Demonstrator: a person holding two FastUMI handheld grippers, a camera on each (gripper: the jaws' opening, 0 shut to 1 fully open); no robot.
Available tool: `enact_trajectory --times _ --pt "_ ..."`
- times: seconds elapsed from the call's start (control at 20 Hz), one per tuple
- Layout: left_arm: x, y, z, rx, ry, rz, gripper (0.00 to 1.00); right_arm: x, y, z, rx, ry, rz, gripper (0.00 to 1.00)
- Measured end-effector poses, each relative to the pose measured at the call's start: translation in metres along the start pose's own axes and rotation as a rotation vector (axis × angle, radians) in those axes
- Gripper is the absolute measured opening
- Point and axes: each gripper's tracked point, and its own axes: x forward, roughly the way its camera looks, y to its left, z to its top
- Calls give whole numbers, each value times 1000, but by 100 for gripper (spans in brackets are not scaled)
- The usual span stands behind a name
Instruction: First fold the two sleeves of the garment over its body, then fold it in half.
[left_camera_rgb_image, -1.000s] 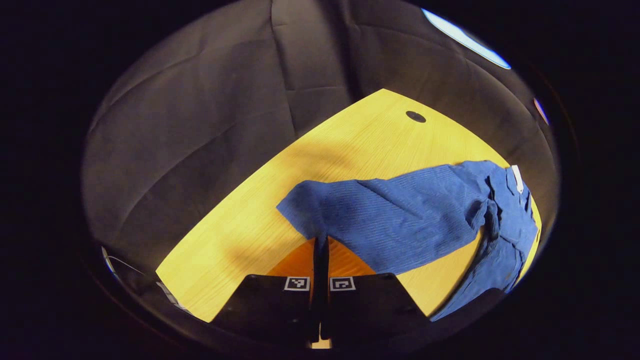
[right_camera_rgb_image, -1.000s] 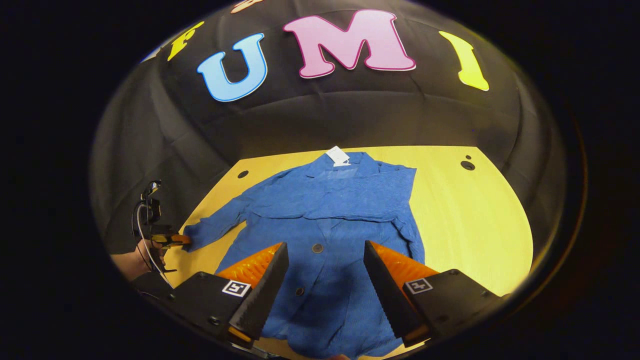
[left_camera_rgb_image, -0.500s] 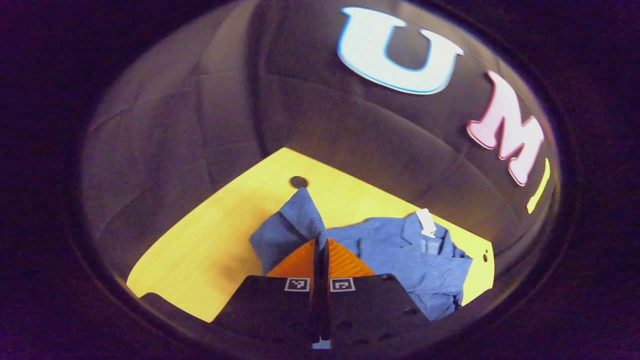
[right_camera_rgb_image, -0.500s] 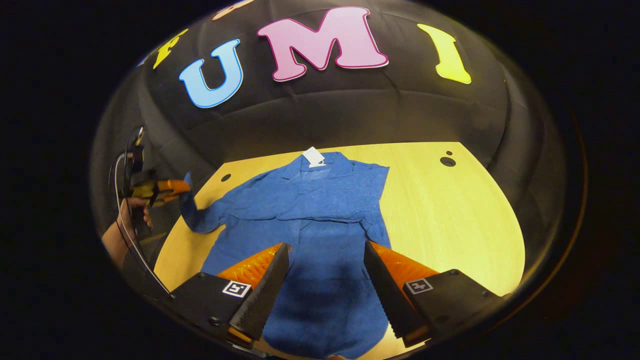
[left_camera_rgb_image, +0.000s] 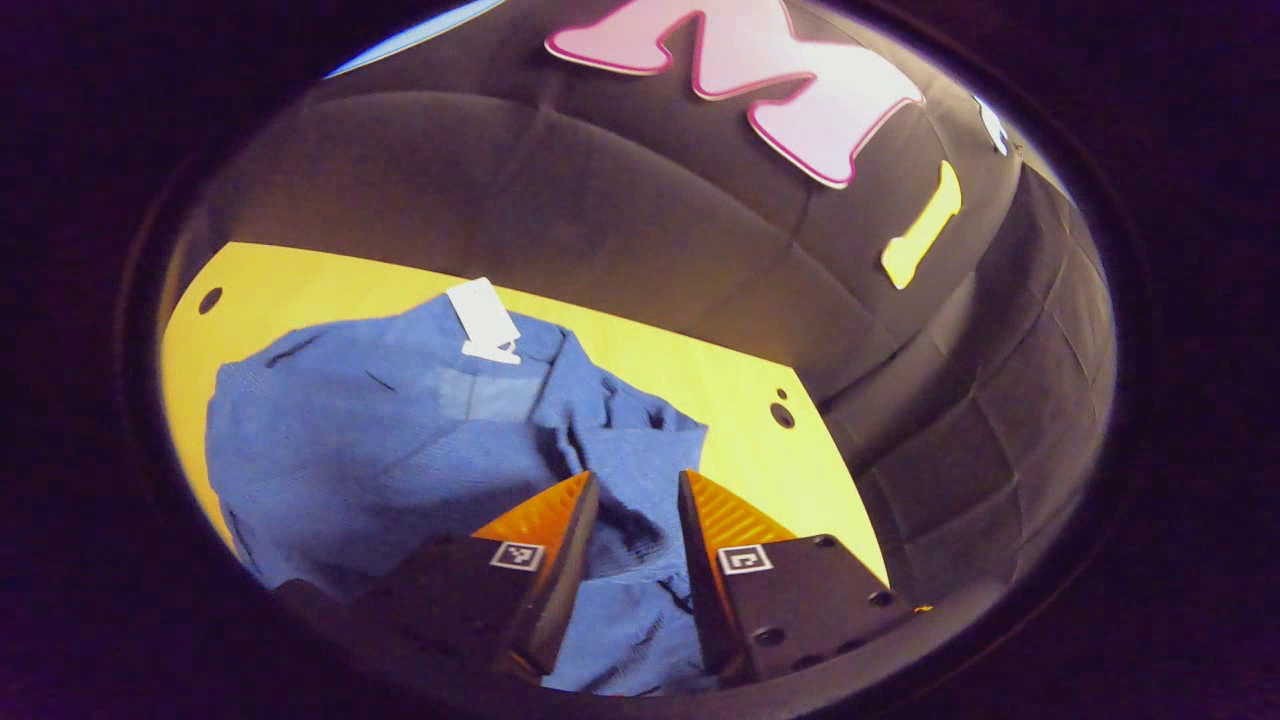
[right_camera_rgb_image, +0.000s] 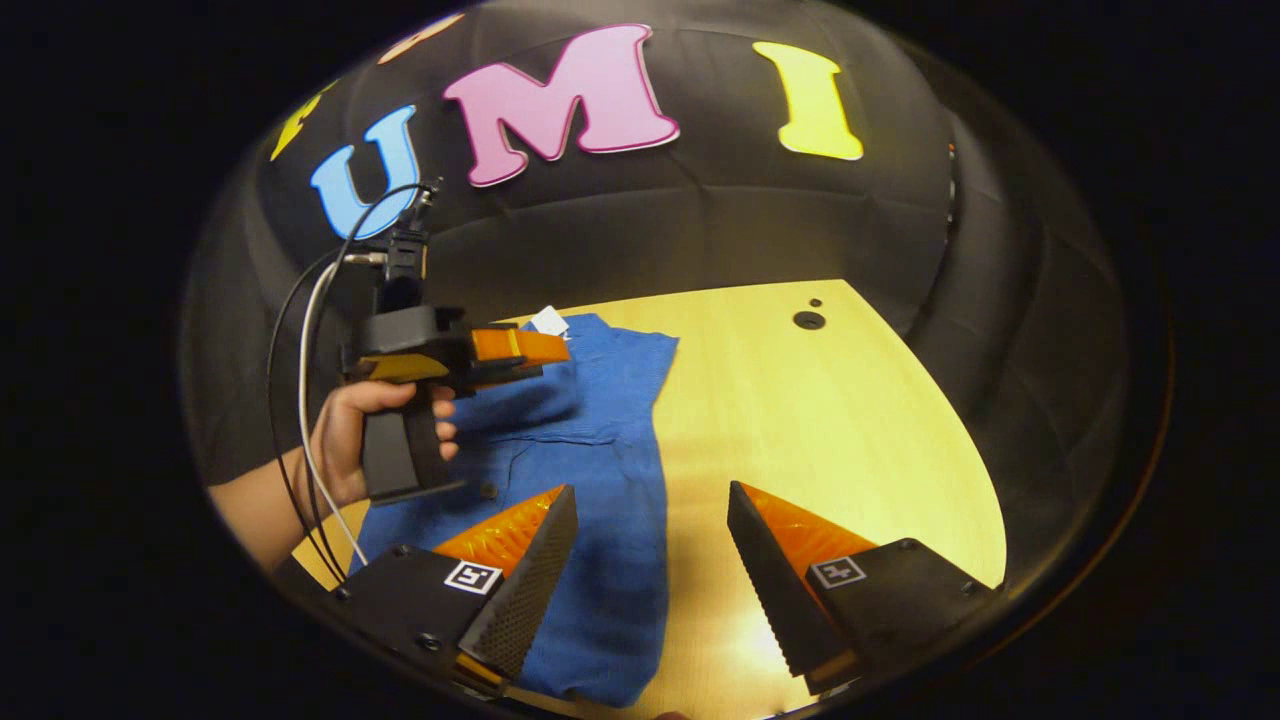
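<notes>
The blue, finely ribbed fabric garment (right_camera_rgb_image: 590, 440) lies on the yellow wood-grain table (right_camera_rgb_image: 850, 420), its collar with a white paper tag (left_camera_rgb_image: 483, 320) toward the black cloth wall. In the right gripper view it forms a narrow upright strip at about 7 o'clock of the tabletop, with straight side edges and no sleeve sticking out on the side that shows. That suggests both sleeves are already laid over the body, so the sleeve step looks done or very nearly so. The fold in half looks not yet made, since the strip runs long from collar to hem.

The left gripper (left_camera_rgb_image: 638, 500) hovers over the rumpled cloth at 5 o'clock of the tag, its jaws a narrow gap apart with nothing between them; a loose ridge of fabric lies just ahead of the tips. In the right gripper view it appears at 10 o'clock, held in a person's hand (right_camera_rgb_image: 345, 440) above the garment's shoulder area. The right gripper (right_camera_rgb_image: 650, 560) has its jaws spread wide and empty, one finger over the cloth, the other over bare table.

The hand and left gripper cover the garment's far side, so how that sleeve lies cannot be confirmed. The hem is cut off at 6 o'clock. The left gripper view is soft and blurred, so creases are hard to read.
</notes>
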Motion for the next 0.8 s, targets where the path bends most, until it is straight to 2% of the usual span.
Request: enact_trajectory --times 0.05,0.1,0.2,0.25,0.3,0.4,0.5,0.6,0.7,0.8 --pt "4 3 -3 23 -17 20 57 -5 -3 -1 24 -7 -7 96" --pt "-3 9 2 40 -41 24 59 -10 -5 -6 38 -9 -17 96" --pt "-15 21 8 73 -91 16 78 -18 -9 -19 44 -8 -47 96" --pt "-19 18 4 92 -109 16 74 -21 -6 -28 50 1 -54 96" --pt "-31 22 2 111 -126 19 80 -26 0 -38 55 19 -56 96" --pt "-58 38 -6 139 -142 56 80 -34 8 -54 61 36 -75 96" --pt "-83 57 -27 144 -109 101 80 -43 23 -75 124 79 -70 96" --pt "-113 80 -54 136 -51 174 79 -49 40 -107 157 150 -56 96" --pt "-140 105 -84 126 5 257 80 -58 42 -141 67 223 -92 97" --pt "-165 127 -119 84 91 347 80 -63 37 -166 48 261 -130 97"
